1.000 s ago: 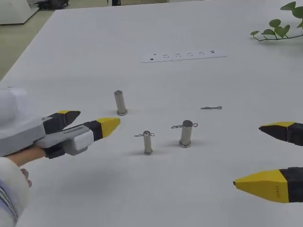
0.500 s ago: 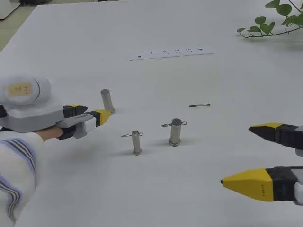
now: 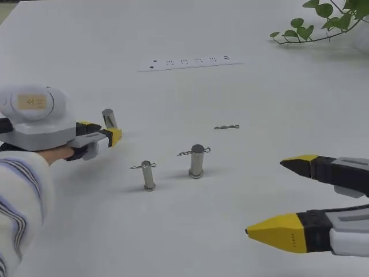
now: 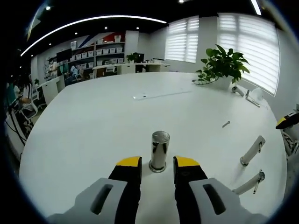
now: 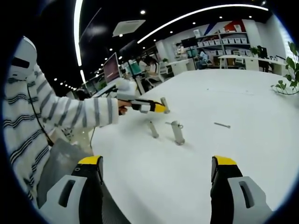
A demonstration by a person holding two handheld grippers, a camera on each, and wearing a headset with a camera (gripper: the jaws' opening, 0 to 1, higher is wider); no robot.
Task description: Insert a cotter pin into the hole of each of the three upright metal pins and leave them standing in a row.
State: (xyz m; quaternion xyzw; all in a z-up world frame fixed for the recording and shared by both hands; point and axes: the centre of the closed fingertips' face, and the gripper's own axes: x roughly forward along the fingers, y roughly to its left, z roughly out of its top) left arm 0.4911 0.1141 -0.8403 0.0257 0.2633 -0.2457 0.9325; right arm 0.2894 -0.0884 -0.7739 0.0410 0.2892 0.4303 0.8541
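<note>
White tabletop (image 3: 242, 86) spreads across the workbench, and the gripper views show an open office with shelves and window blinds behind it. At the far left, ahead of a striped sleeve (image 3: 20, 196), the left gripper (image 3: 102, 130) points along the table with its yellow-tipped jaws set to a narrow gap. Just past those tips stands the bare metal pin (image 3: 108, 118), a plain grey cylinder, upright, with nothing through it. In the left gripper view it rises in line with the gap, its flared foot about level with the fingertips. A sliver of table shows on either side, so the jaws sit close beside it without gripping.

To the right and nearer the person stands the short pin (image 3: 148, 175), upright, with a thin cotter pin (image 3: 138, 167) passing through its top. Just right of it is the taller pin (image 3: 196, 161), thicker and also upright, with a second cotter pin (image 3: 185, 153) through the hole under its head. Far beyond them lies a white power strip (image 3: 190, 62). Behind and right of the taller pin, a loose cotter pin (image 3: 226, 127) lies flat on the table, well apart from both grippers.

At the right edge the right gripper (image 3: 265, 197) has its jaws spread wide and holds nothing. Its tips aim left toward the pins but are well apart from them. A leafy plant (image 3: 323, 23) reaches in at the far right corner.
</note>
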